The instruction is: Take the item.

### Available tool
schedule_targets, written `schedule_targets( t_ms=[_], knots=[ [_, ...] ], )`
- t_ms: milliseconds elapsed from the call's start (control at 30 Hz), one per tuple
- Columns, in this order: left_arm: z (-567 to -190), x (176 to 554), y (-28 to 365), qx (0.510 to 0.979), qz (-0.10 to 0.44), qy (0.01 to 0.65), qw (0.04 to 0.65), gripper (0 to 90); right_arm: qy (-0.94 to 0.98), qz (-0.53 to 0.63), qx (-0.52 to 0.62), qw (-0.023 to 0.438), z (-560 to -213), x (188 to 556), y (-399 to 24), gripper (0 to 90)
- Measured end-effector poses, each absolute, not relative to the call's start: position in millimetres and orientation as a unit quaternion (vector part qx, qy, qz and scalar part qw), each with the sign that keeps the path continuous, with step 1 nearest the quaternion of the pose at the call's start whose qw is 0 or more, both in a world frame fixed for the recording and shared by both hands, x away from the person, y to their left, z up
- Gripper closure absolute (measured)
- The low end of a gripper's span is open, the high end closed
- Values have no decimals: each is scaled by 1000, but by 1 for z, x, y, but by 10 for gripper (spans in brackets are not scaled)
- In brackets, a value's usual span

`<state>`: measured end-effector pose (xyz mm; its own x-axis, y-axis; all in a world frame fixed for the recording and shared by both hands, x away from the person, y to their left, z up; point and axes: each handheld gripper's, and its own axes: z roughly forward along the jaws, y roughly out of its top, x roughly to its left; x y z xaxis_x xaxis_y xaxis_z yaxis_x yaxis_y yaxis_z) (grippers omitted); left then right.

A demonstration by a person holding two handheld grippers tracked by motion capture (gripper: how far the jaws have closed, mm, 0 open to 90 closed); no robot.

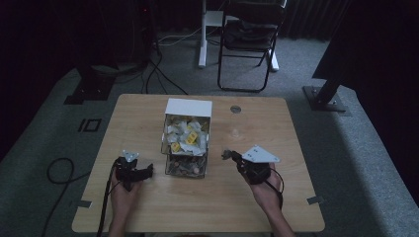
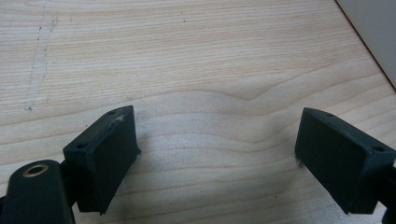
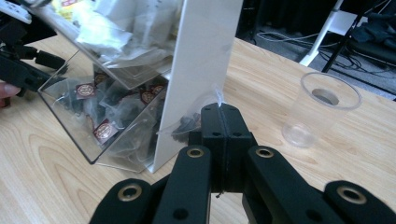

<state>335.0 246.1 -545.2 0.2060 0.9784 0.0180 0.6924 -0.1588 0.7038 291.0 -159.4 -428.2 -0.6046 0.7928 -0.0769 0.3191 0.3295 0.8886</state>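
Tea bag (image 3: pixel 187 122) pinched in right tool (image 3: pixel 220 109), beside dispenser (image 3: pixel 205 60)

two hand-held grippers (image 1: pixel 148 171) (image 1: pixel 228 154), one two-tier clear bin (image 1: pixel 186 143), one clear plastic cup (image 3: pixel 322 108), one folding chair (image 1: pixel 249 34)

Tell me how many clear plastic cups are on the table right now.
1: a clear plastic cup stands upright on the table, beside the white side of the tea bag dispenser. It looks empty.
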Motion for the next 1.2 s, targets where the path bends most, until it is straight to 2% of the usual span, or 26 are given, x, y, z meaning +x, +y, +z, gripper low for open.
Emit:
schedule_targets(
  t_ms=[1200],
  knots=[
    [-545, 335, 246, 720, 246, 580, 291, 137, 744, 464, 395, 273, -418, 323, -175, 900]
  ],
)
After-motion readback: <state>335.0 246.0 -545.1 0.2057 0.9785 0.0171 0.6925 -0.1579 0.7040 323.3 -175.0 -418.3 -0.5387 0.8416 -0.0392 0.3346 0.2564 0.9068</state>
